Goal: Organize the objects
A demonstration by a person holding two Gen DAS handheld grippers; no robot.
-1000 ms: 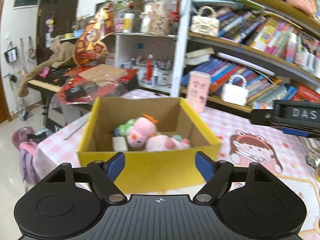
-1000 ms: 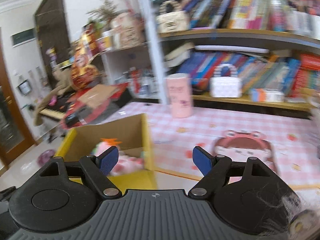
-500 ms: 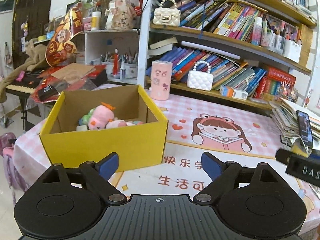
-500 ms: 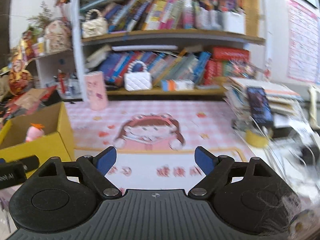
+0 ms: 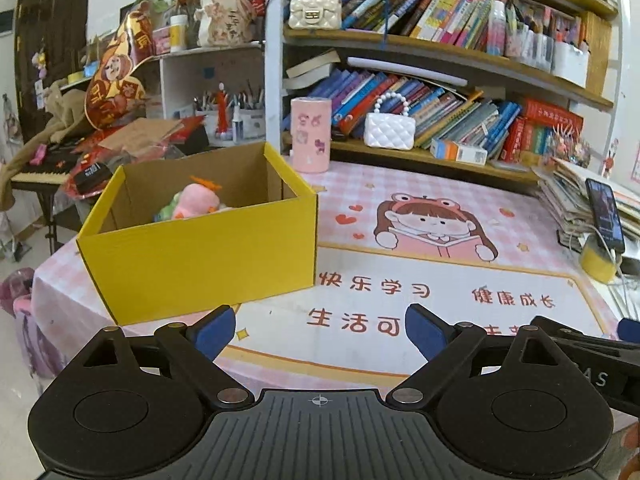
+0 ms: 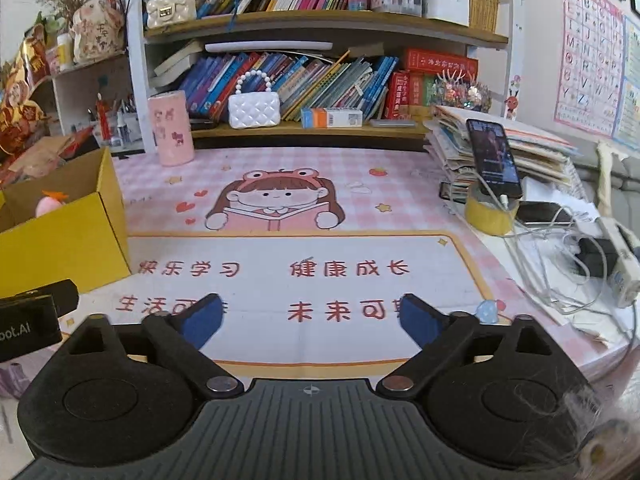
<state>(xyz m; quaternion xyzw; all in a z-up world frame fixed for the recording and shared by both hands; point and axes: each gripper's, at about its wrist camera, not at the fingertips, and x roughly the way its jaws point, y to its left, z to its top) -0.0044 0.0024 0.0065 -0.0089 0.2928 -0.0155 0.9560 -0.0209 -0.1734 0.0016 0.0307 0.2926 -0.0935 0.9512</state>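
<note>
Objects for sorting, soft toys [image 5: 196,202] among them, lay inside the yellow box [image 5: 200,256] at the left of the table; none remained loose on the mat.

Nearest the cameras, the left gripper [image 5: 320,330] stood wide apart with nothing between its blue pads. The right gripper [image 6: 308,320] was in the act of opening, its jaws likewise bare over the printed characters. A second earlier the left camera sat close above the box mouth and the right looked across its corner; both had since drawn back and swung rightward, so that the box was seen whole from outside. In my judgement a deposit had just been completed and both tools were free for a further item, though no candidate was evident on the mat.

Surface: a pink checked table mat [image 6: 304,248] bearing a cartoon girl reading. A pink cylindrical holder [image 6: 171,128] stood upright at the far edge, well apart from the box. At the right edge a yellow tape roll [image 6: 489,216] propped a phone [image 6: 494,158], beside a stack of papers [image 6: 532,152] and a tangle of white cables [image 6: 560,264].

Room: a bookshelf [image 5: 440,64] ran behind, crowded with leaning books, with a white quilted handbag [image 5: 390,130] on the lower shelf and a cream one above. Clutter and a keyboard instrument [image 5: 40,176] lay at far left.
</note>
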